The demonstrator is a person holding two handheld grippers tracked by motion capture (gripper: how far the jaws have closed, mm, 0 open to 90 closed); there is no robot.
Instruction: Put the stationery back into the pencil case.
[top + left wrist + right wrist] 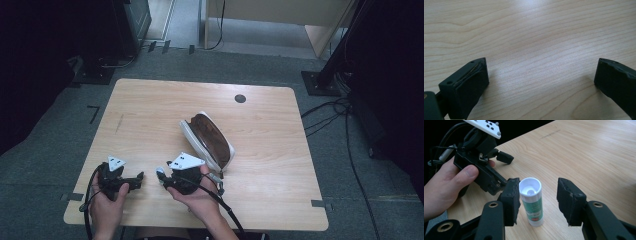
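A glue stick (532, 205) with a white top and green label stands upright on the wooden table (150, 100), between the jaws of my right gripper (539, 187). The left pad sits right against it, while a clear gap separates it from the right pad, so the gripper is open. From above, the glue stick (159, 172) is at the tip of my right gripper (163, 178), near the table's front. My left gripper (137, 180) rests to its left, held in a hand. Its jaws (541, 75) stand wide open over bare wood.
An open white pencil case (207, 140) with a brown inside lies just behind and right of my right gripper. A dark round hole (240, 98) sits near the table's far edge. The other gripper (504, 157) and its hand lie close on the left in the right gripper view.
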